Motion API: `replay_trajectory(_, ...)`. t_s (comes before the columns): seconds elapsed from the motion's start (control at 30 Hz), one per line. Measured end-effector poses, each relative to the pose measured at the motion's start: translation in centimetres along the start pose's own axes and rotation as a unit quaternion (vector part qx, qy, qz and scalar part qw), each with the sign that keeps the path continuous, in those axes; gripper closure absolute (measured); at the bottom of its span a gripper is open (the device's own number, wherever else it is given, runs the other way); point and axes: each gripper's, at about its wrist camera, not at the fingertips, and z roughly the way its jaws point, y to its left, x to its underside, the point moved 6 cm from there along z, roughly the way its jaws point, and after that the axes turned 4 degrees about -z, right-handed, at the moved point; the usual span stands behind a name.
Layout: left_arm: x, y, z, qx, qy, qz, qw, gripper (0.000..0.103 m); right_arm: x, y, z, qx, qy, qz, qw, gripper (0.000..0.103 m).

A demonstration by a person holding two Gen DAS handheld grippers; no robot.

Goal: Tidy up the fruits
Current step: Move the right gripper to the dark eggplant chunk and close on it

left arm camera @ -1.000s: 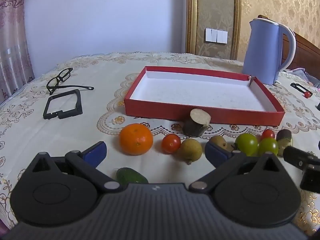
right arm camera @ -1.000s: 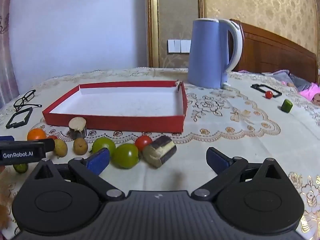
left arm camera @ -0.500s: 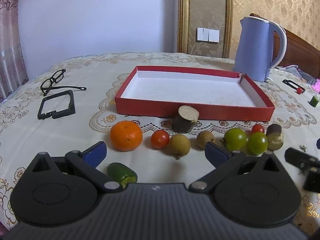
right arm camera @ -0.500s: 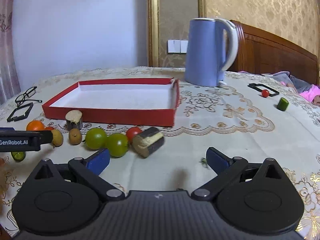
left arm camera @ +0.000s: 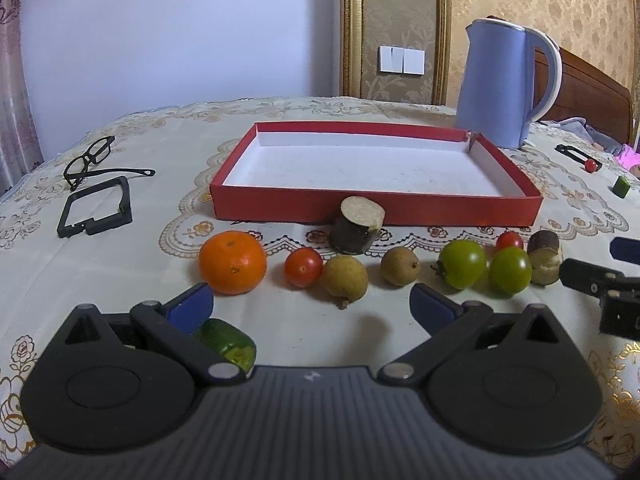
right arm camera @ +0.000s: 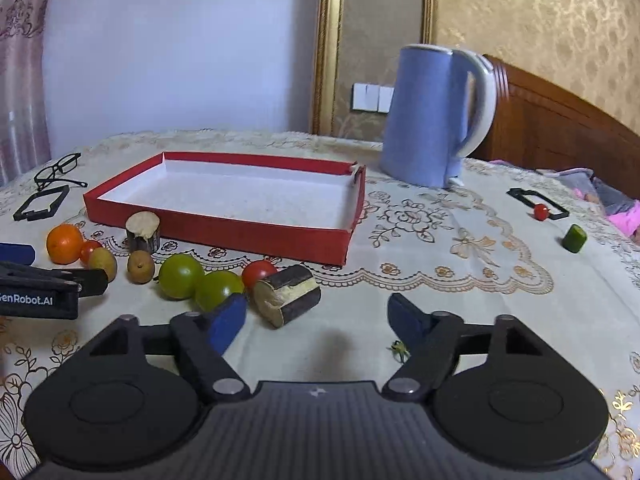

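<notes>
The desk (left arm camera: 120, 264) wears a soft cloth with lacy stitching. The red box (left arm camera: 376, 210) looks like matt paper card. The kettle (left arm camera: 496, 84) is smooth plastic. The green tomatoes (left arm camera: 462, 264) shine. The orange (left arm camera: 233, 262) looks bumpy.

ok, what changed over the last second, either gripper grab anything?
No grab. The right gripper has just been closing partway; nothing sits between its pads, and the brown cut piece lies just ahead of it. The left gripper stays open and empty. The orange, green tomatoes and red tray lie where they were.
</notes>
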Motion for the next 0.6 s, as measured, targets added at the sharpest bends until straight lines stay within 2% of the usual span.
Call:
replay_trajectory(0.33,-0.2,-0.8,0.1,0.016,0.014,0.001,0.9998,0.000,-0.3,0.1,0.9,-0.005,0.007,-0.011,1.000,0.027)
replay_trajectory(0.6,-0.2,-1.2,0.2,0.013,0.015,0.004,0.9998,0.000,-0.3,-0.3,1.6,-0.006,0.016,-0.008,1.000,0.027)
